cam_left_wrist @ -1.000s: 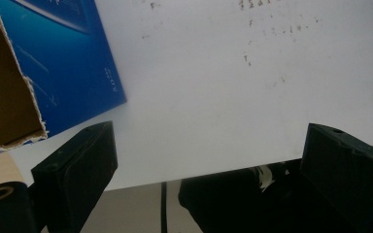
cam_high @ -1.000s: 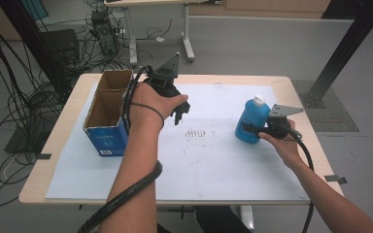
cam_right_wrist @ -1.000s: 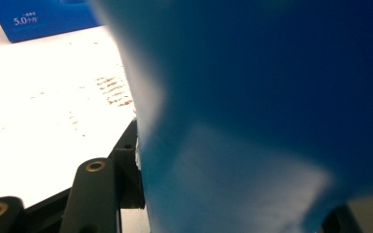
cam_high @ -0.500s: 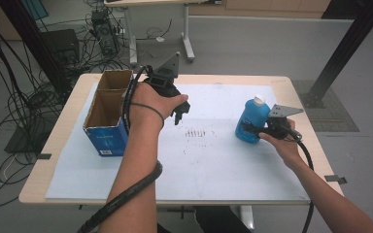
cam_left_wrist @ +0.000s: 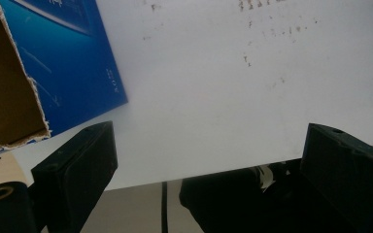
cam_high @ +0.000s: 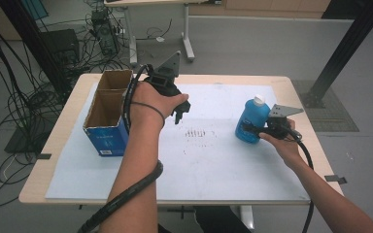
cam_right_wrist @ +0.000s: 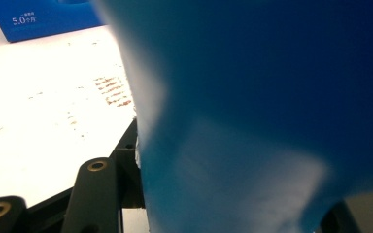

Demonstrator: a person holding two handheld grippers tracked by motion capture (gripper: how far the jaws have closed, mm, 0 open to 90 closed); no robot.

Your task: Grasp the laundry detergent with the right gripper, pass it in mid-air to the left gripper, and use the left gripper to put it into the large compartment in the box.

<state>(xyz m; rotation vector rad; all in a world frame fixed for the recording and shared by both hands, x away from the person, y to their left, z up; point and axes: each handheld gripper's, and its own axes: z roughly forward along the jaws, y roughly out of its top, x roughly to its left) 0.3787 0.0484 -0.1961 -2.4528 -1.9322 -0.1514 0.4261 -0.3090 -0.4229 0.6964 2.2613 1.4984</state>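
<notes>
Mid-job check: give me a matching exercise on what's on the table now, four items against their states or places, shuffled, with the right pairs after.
Items:
1. blue plastic bottle with white cap
2. open blue cardboard box
3. left gripper
4. right gripper

States or places:
A. jaws apart, nothing between them, above the white sheet
B. stands at the table's left side, top open, brown inside
C. upright at the right of the sheet, gripped low on its body
D. jaws closed on the bottle

Pairs: 1-C, 2-B, 3-A, 4-D
</notes>
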